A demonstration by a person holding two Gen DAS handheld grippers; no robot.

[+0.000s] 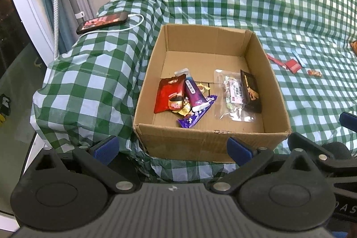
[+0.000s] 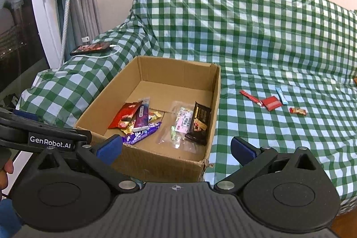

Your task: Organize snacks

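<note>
A rectangular corrugated cardboard box [image 2: 156, 162] sits open on a glossy green-and-white checked cover [image 2: 256, 37], its long axis running away from the cameras. Inside lie crinkly foil packets: a red pouch [image 1: 170, 93], a purple bar [image 1: 196, 113] lying diagonally, a clear bag of sweets [image 1: 232, 95] and a black packet [image 1: 251, 90]. Right of the box, well apart, thin red wrappers [image 2: 265, 100] and a blue stick [image 2: 281, 95] rest on the cover. The left gripper [image 1: 173, 146] and right gripper [image 2: 176, 146] both hover spread wide, empty.
</note>
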